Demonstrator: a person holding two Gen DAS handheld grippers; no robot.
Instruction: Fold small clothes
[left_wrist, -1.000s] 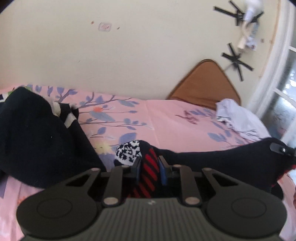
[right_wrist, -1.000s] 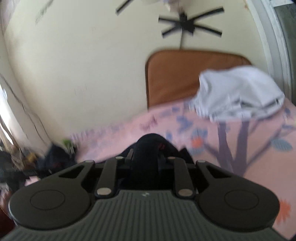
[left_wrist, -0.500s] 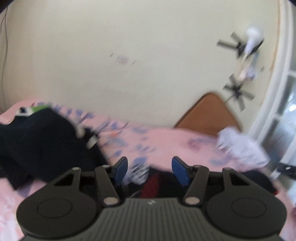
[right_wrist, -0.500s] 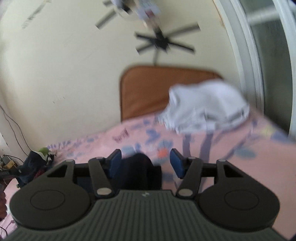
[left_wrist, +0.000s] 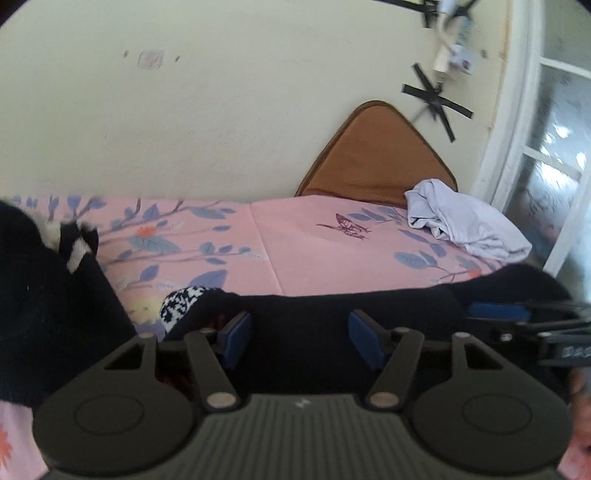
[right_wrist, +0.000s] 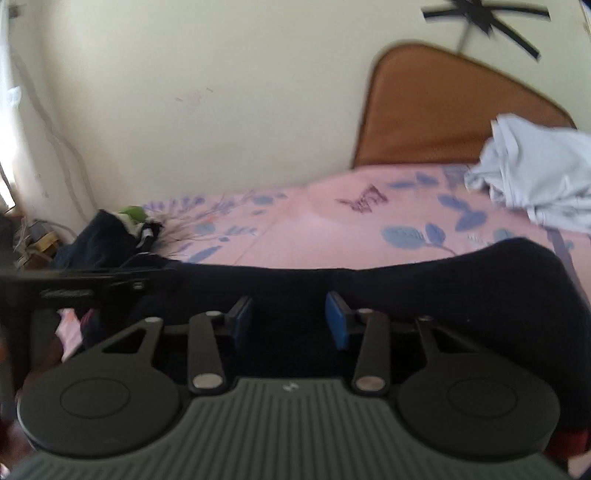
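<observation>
A long black sock (left_wrist: 332, 310) with a black-and-white patterned end (left_wrist: 183, 301) lies stretched left to right across the pink bed. My left gripper (left_wrist: 301, 338) hovers over its left part. Its jaws are opening, with dark fabric between the blue pads (left_wrist: 236, 338) but not pinched. In the right wrist view the same sock (right_wrist: 443, 280) runs across the frame. My right gripper (right_wrist: 290, 321) sits over it, jaws closing, pads (right_wrist: 338, 325) still apart from the cloth. Each gripper appears at the edge of the other's view: the right gripper (left_wrist: 517, 317) and the left gripper (right_wrist: 92, 284).
A pile of dark clothes (left_wrist: 37, 295) sits at the left of the pink floral bedsheet (left_wrist: 314, 251). A crumpled pale lilac garment (left_wrist: 461, 225) lies far right beside a brown cushion (left_wrist: 376, 155) against the wall. A white window frame (left_wrist: 517, 166) borders the right.
Both grippers were shut on the sock a second ago and have let go. They shifted, and the sock now lies flat across the bed. The right jaws have narrowed since half a second ago.
</observation>
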